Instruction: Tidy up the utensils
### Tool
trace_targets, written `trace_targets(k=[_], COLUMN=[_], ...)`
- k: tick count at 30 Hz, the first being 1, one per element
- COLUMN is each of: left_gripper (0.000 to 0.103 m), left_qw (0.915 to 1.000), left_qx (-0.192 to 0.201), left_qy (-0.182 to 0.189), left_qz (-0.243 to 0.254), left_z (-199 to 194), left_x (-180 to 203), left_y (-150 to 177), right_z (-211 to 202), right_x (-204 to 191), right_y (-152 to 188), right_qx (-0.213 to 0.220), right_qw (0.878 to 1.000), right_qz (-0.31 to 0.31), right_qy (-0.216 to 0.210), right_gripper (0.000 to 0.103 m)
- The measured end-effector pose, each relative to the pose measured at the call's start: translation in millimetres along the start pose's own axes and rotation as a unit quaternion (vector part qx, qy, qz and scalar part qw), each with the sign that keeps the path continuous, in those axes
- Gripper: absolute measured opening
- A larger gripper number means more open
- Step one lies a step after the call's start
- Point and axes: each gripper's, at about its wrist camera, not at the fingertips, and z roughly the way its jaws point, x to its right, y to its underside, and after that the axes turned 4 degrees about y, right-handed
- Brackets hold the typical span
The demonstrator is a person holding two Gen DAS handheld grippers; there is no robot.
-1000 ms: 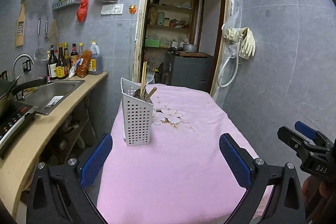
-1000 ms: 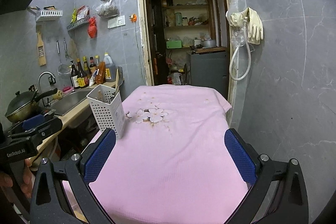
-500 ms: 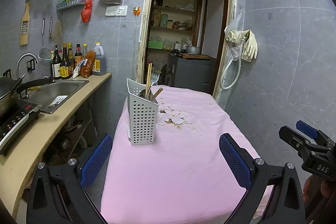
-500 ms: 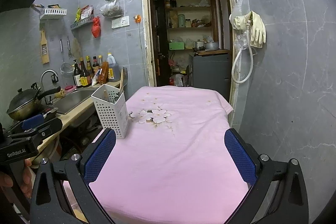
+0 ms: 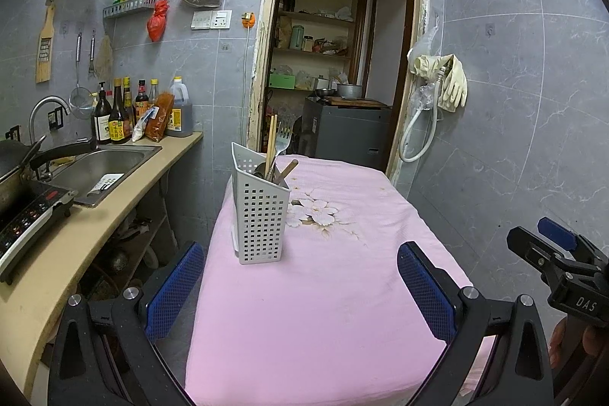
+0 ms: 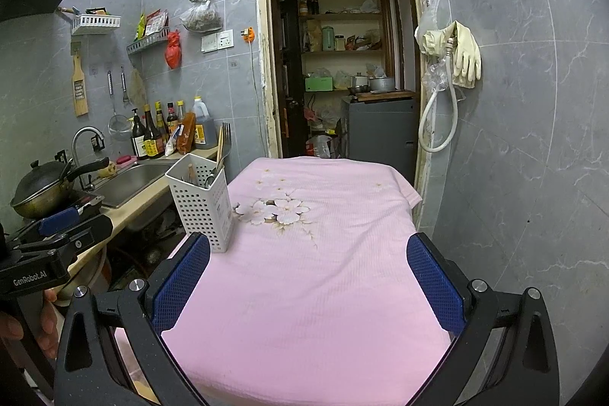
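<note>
A white perforated utensil holder [image 5: 259, 212] stands upright on the left side of the pink tablecloth [image 5: 331, 284]. It holds wooden chopsticks [image 5: 271, 147], a metal fork [image 5: 283, 139] and a wooden handle. It also shows in the right wrist view [image 6: 201, 200]. My left gripper [image 5: 300, 288] is open and empty, near the table's front edge, short of the holder. My right gripper [image 6: 304, 288] is open and empty above the cloth's front part. The right gripper's body shows at the left view's right edge [image 5: 567, 269].
A kitchen counter [image 5: 95, 227] with a sink [image 5: 95, 166], induction hob [image 5: 26, 215] and bottles [image 5: 118, 117] runs along the left. A wok [image 6: 42, 189] sits on the hob. An open doorway [image 5: 335, 63] lies behind the table. A tiled wall with a hose [image 5: 418, 128] is on the right.
Both grippers have drifted slightly, so the holder sits a little more to the right in both views. Both stay open and empty. The holder has not moved on the cloth.
</note>
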Motion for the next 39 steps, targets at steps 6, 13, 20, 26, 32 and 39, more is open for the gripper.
trace_targets(k=[6,13,20,26,32,39], left_gripper=[0.102,0.102,0.102,0.102,0.102,0.102], left_qw=[1.0000,1.0000,1.0000,1.0000,1.0000,1.0000], left_qx=[-0.001,-0.002,-0.002,-0.002,-0.002,-0.003], left_qy=[0.000,0.002,0.000,0.001,0.002,0.001], left_qz=[0.002,0.001,0.001,0.000,0.001,0.001], left_z=[-0.9,-0.6,-0.6,-0.6,-0.3,0.1], left_x=[-0.5,-1.7,-1.1,-2.0,-2.3,-2.7], left_y=[0.5,-0.4,-0.3,-0.5,-0.9,-1.5], right_z=[1.3,1.6,3.0,5.1,6.0,6.8], right_x=[1.2,-1.1,-1.3,-2.7,-3.8,-4.3], right_y=[-0.9,0.2,-0.2,0.8,1.1,1.0], right_qx=[-0.001,-0.002,-0.004,-0.006,-0.007,-0.008], right_qw=[1.000,1.000,1.000,1.000,1.000,1.000], right_qz=[0.000,-0.001,-0.001,-0.002,-0.002,-0.002], right_qy=[0.000,0.000,0.000,0.000,0.000,0.000], right_gripper=[0.102,0.102,0.102,0.102,0.102,0.102])
